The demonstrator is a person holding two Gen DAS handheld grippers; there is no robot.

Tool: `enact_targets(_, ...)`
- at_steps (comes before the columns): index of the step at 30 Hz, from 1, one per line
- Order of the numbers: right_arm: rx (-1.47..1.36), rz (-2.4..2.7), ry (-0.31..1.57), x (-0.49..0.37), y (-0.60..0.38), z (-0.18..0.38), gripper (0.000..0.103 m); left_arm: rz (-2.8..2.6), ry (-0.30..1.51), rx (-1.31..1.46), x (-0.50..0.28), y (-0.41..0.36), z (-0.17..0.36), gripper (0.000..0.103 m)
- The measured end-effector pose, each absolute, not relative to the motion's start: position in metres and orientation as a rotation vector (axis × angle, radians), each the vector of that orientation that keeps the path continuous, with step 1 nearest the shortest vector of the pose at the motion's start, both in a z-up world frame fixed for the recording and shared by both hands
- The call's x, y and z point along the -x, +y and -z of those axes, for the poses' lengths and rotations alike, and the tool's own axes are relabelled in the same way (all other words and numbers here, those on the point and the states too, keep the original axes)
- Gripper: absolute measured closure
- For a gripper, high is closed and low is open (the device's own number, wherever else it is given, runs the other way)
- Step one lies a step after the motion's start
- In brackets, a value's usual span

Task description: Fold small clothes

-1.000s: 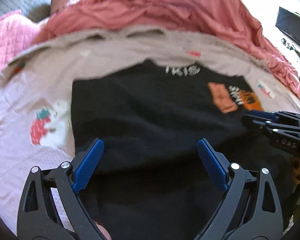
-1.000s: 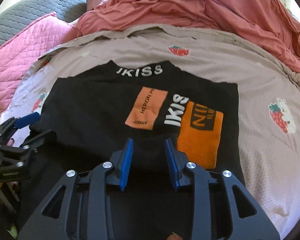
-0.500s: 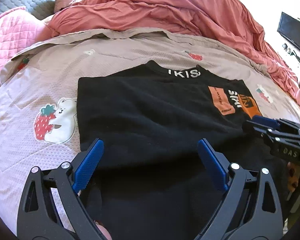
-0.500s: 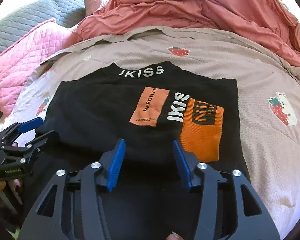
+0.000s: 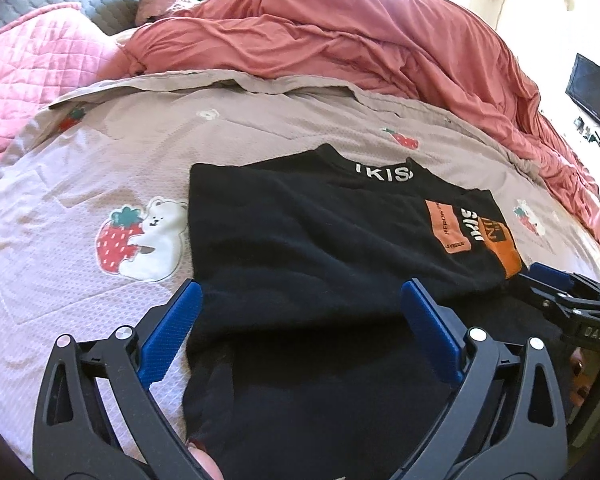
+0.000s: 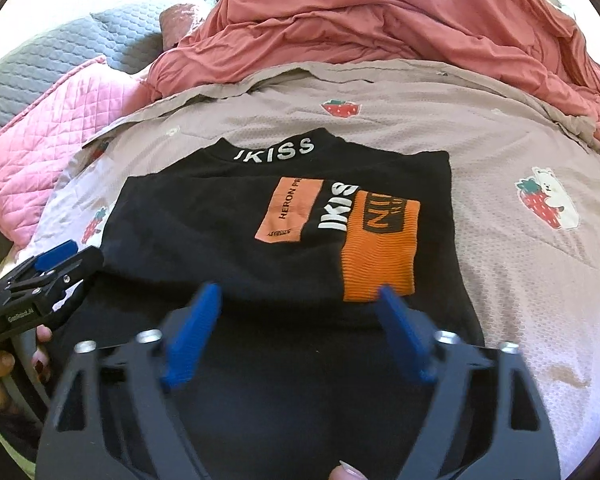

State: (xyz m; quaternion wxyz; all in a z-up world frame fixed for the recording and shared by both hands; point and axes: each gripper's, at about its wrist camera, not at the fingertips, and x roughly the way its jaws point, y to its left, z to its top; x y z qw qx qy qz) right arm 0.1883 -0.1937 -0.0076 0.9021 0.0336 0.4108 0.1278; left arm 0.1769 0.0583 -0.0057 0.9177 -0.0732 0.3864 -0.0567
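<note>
A black top (image 5: 300,240) with orange patches and white "IKISS" lettering lies folded on the bed; it also shows in the right wrist view (image 6: 236,232). Its near part lies under both grippers. My left gripper (image 5: 300,332) is open and empty, just above the top's near left edge. My right gripper (image 6: 300,336) is open and empty, above the near edge by the orange patch (image 6: 376,256). Each gripper shows at the side of the other's view: the right one (image 5: 556,292), the left one (image 6: 56,268).
The top rests on a beige sheet (image 5: 80,264) printed with strawberries and bears. A rumpled red duvet (image 5: 340,40) lies behind it. A pink quilted pillow (image 5: 32,72) and a grey one (image 6: 60,56) sit at the far left. A dark screen (image 5: 592,92) is far right.
My right gripper has opened wide, from nearly shut to fully apart. Both grippers have pulled back and risen from the top, so more of the bed shows. The top lies still.
</note>
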Motion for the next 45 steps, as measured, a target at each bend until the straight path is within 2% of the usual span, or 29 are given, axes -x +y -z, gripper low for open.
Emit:
enact_targets(21, -0.097, -0.277, 0.786, -0.168, -0.198, -0.019, 0.010, 0.029, 0.681, 0.121, -0.128, 0.074, -0.015, 0.010)
enact_targets(45, -0.056, -0.227, 0.757, -0.123, -0.239, -0.035, 0.010, -0.009, 0.726, 0.163, -0.091, 0.087, -0.006, 0.010)
